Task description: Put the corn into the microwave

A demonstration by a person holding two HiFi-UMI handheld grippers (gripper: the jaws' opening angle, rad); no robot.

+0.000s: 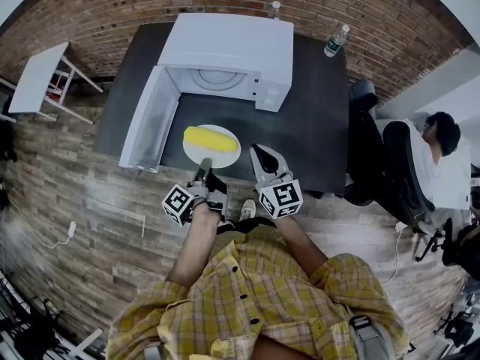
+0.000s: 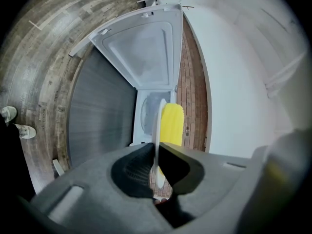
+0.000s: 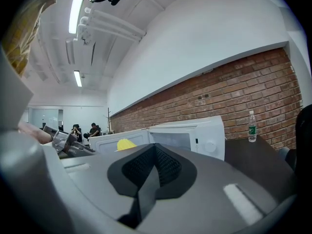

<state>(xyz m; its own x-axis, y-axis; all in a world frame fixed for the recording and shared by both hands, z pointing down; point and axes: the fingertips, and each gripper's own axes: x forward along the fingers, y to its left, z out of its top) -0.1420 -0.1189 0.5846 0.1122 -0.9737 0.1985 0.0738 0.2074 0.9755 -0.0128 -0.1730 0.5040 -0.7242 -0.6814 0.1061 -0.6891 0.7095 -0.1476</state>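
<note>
At the desk's (image 1: 319, 118) front edge, the left tongs (image 1: 204, 165) pinch the rim of a white plate (image 1: 229, 153) carrying the corn (image 1: 208, 138). The right tongs (image 1: 262, 156), just beside, are pressed together and empty. Beyond, the microwave (image 1: 232, 47) stands open; the corn is not yet inside.

The corn (image 1: 208, 137) is yellow, its plate (image 1: 226, 157) white. The microwave (image 1: 232, 47) is white, the worktop (image 1: 315, 118) dark grey, the wall (image 1: 112, 6) red brick, the floor (image 1: 67, 193) grey-brown planks, the shirt (image 1: 255, 291) yellow plaid.
</note>
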